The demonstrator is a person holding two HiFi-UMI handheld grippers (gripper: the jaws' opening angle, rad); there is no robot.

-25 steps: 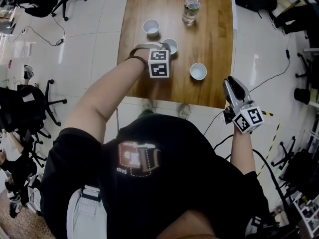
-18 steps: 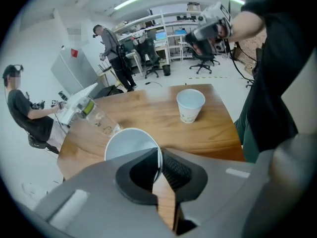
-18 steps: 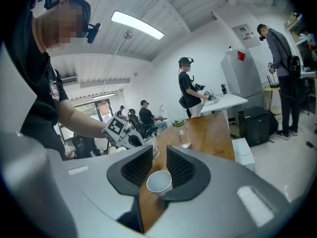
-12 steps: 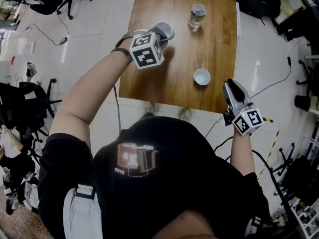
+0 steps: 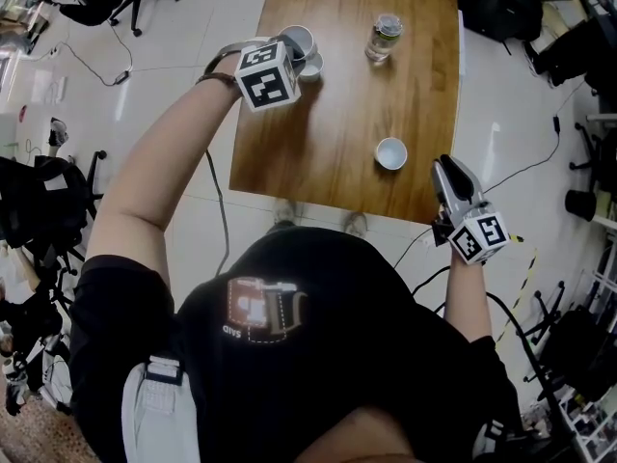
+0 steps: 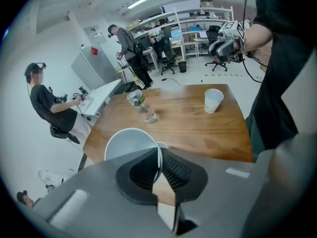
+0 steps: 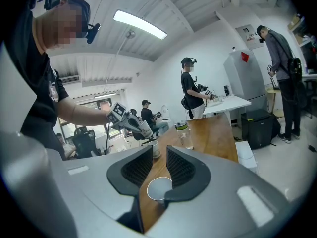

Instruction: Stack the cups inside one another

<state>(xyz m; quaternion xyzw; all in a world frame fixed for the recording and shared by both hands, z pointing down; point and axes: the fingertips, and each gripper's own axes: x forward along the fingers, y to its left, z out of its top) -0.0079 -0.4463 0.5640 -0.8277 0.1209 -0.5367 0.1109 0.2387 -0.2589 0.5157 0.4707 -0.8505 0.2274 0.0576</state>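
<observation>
My left gripper (image 5: 289, 54) is shut on the rim of a white paper cup (image 5: 297, 39) and holds it in the air over the table's far left part. The same cup (image 6: 130, 144) fills the left gripper view, its wall pinched between the pads. Just below it stands a second white cup (image 5: 311, 65) on the wooden table (image 5: 337, 133). A third cup (image 5: 390, 152) stands near the front right. My right gripper (image 5: 451, 177) hovers off the table's near edge, open and empty, and that third cup (image 7: 158, 187) shows beyond its jaws.
A clear plastic bottle (image 5: 384, 37) stands at the far middle of the table. Office chairs (image 5: 92, 3) and cables lie on the floor at the left. In the right gripper view several people (image 7: 193, 90) stand or sit beyond the table's far end.
My left gripper has lifted its cup off the table and carried it up and to the far left, over the other cup. The right gripper has not moved.
</observation>
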